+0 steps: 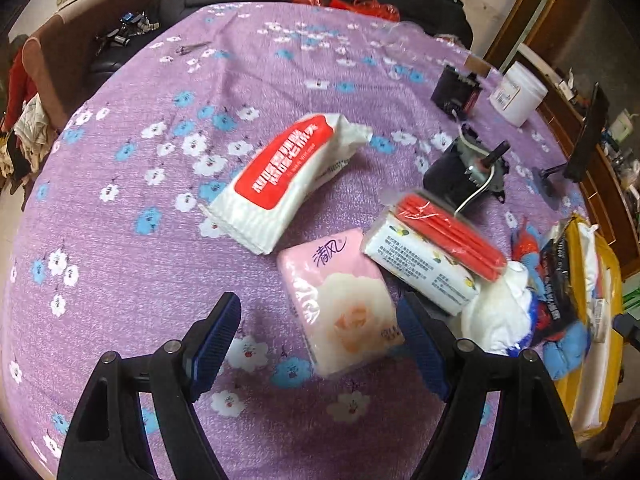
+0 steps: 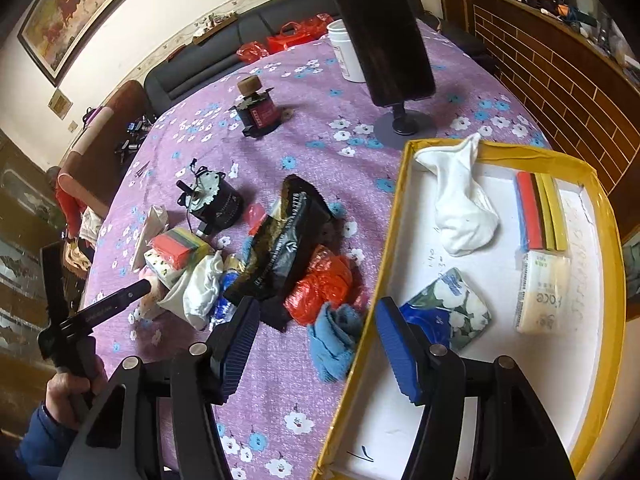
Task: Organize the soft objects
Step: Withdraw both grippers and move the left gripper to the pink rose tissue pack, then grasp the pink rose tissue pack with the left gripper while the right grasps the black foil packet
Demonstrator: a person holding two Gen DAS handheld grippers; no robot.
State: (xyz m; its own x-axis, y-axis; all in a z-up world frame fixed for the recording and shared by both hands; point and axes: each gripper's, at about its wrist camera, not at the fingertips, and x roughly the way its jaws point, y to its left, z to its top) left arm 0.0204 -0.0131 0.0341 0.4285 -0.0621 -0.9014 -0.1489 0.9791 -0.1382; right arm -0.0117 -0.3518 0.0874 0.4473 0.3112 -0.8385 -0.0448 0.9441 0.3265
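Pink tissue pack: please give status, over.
Left gripper open, over pink pack, not gripping. Right gripper open, empty, straddling tray wall. Nothing blocking.

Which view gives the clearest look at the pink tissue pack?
The left wrist view: the pink tissue pack lies flat on the purple tablecloth, unobstructed, just ahead of the open left gripper. In the right wrist view it is almost entirely hidden behind the left gripper and clutter.

Probably home, sofa (image 2: 240, 40), framed picture (image 2: 76, 8)
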